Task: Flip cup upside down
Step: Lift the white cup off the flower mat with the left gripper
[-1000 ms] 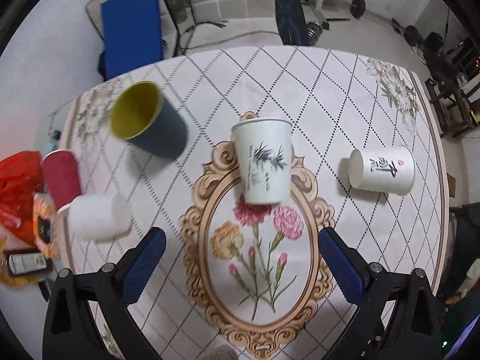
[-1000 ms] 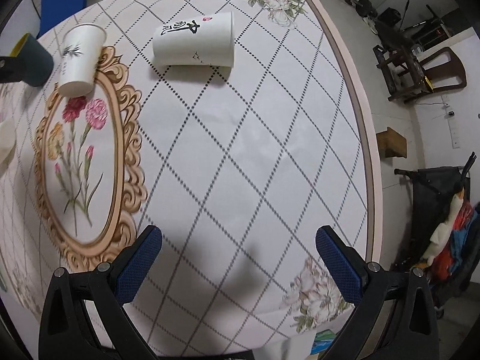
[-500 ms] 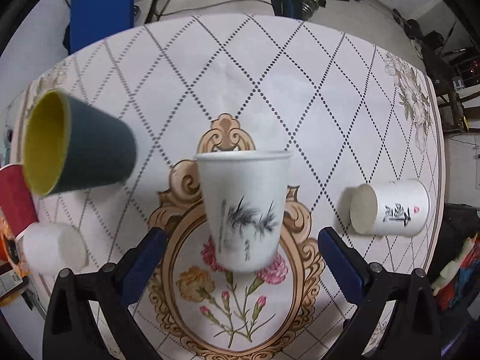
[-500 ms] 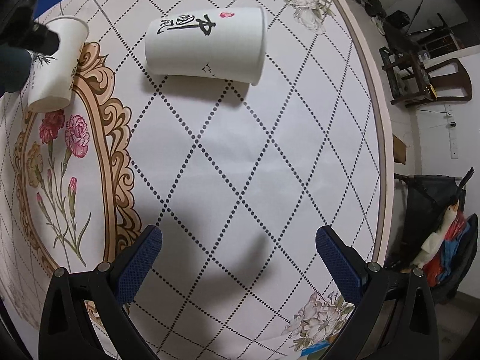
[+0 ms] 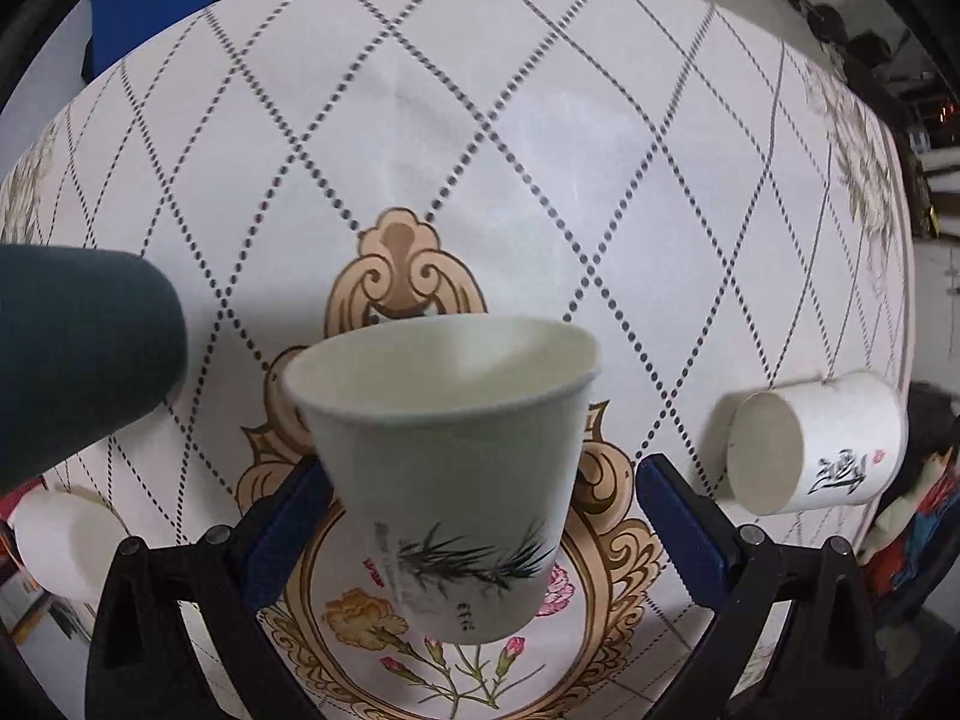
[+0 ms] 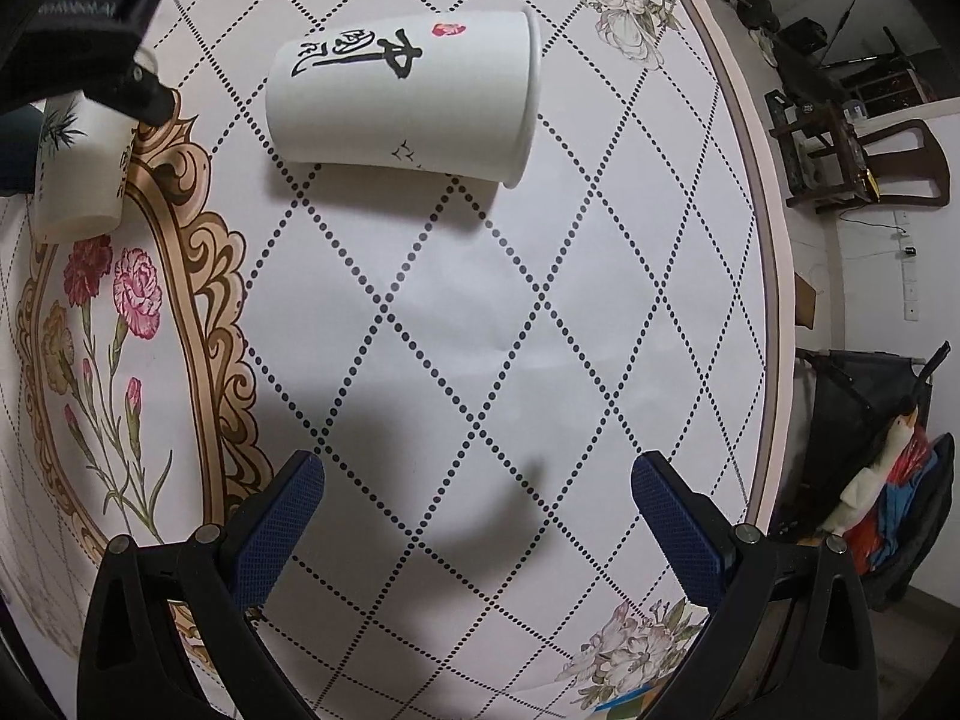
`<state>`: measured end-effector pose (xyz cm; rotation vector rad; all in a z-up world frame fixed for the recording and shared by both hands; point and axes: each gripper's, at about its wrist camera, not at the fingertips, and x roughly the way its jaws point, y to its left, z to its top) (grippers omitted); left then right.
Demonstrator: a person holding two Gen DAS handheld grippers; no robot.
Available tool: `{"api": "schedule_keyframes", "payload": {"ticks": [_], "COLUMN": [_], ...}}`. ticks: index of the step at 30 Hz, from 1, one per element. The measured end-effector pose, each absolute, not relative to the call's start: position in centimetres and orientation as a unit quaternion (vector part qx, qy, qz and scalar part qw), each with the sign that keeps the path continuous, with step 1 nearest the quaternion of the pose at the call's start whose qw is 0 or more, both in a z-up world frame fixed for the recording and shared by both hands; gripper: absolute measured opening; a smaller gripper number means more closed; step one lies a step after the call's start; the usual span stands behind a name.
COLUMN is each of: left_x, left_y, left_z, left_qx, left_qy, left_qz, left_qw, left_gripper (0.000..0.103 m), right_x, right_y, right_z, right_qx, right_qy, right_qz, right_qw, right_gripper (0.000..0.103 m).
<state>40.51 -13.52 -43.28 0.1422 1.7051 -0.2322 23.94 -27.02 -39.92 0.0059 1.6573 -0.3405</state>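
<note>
A white paper cup with a bamboo print [image 5: 456, 480] stands upright, mouth up, on the floral oval of the tablecloth. My left gripper [image 5: 480, 534] is open with the cup between its two blue pads; the pads are close to its sides but a gap shows. The same cup [image 6: 78, 174] shows at the far left of the right wrist view, with the left gripper's finger over it. My right gripper [image 6: 477, 525] is open and empty above bare cloth. A white cup with black calligraphy [image 6: 402, 96] lies on its side beyond it.
A dark teal cup [image 5: 78, 360] lies on its side at the left. The calligraphy cup [image 5: 810, 444] lies at the right, mouth toward me. Another white cup [image 5: 60, 540] lies at lower left. The table edge [image 6: 774, 300] runs along the right, with chairs and clutter beyond.
My left gripper has moved forward and down until the bamboo cup sits between its pads. My right gripper has moved closer to the calligraphy cup. Both stay open.
</note>
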Motion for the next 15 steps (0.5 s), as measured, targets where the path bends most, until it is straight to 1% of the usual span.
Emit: {"api": "schedule_keyframes", "payload": {"ticks": [1, 2, 3, 4, 5, 6, 7, 10, 15], "left_x": [40.3, 40.0, 40.1, 40.1, 39.9, 39.8, 39.6, 39.2, 38.4], "left_y": [-13.8, -14.2, -14.9, -15.4, -15.8, -16.1, -16.3, -17.2, -17.5], "left_z": [-43.6, -43.9, -44.3, -44.4, -44.5, -44.5, -44.5, -44.6, -43.5], "left_qx": [0.07, 0.079, 0.085, 0.092, 0.105, 0.115, 0.123, 0.13, 0.13], "left_qy": [0.749, 0.747, 0.746, 0.744, 0.739, 0.734, 0.728, 0.726, 0.721], "left_qz": [-0.104, -0.105, -0.107, -0.107, -0.104, -0.105, -0.104, -0.105, -0.106], "left_qw": [0.65, 0.652, 0.652, 0.653, 0.657, 0.661, 0.666, 0.667, 0.672], "left_gripper": [0.101, 0.095, 0.083, 0.075, 0.072, 0.064, 0.058, 0.058, 0.058], "right_x": [24.1, 24.0, 24.0, 24.1, 24.3, 24.2, 24.2, 24.3, 24.1], "right_y": [-27.2, -27.1, -27.2, -27.4, -27.6, -27.6, -27.7, -28.1, -28.3], "right_z": [-40.0, -40.2, -40.3, -40.6, -40.6, -40.8, -40.9, -41.1, -41.2], "right_qx": [0.003, 0.002, 0.001, 0.003, 0.005, 0.006, 0.006, 0.008, 0.017], "right_qy": [0.733, 0.734, 0.735, 0.736, 0.738, 0.738, 0.738, 0.739, 0.741], "right_qz": [-0.15, -0.15, -0.15, -0.149, -0.149, -0.149, -0.148, -0.147, -0.144], "right_qw": [0.663, 0.663, 0.661, 0.66, 0.659, 0.658, 0.658, 0.657, 0.656], "right_gripper": [0.103, 0.103, 0.103, 0.103, 0.103, 0.103, 0.103, 0.103, 0.103]}}
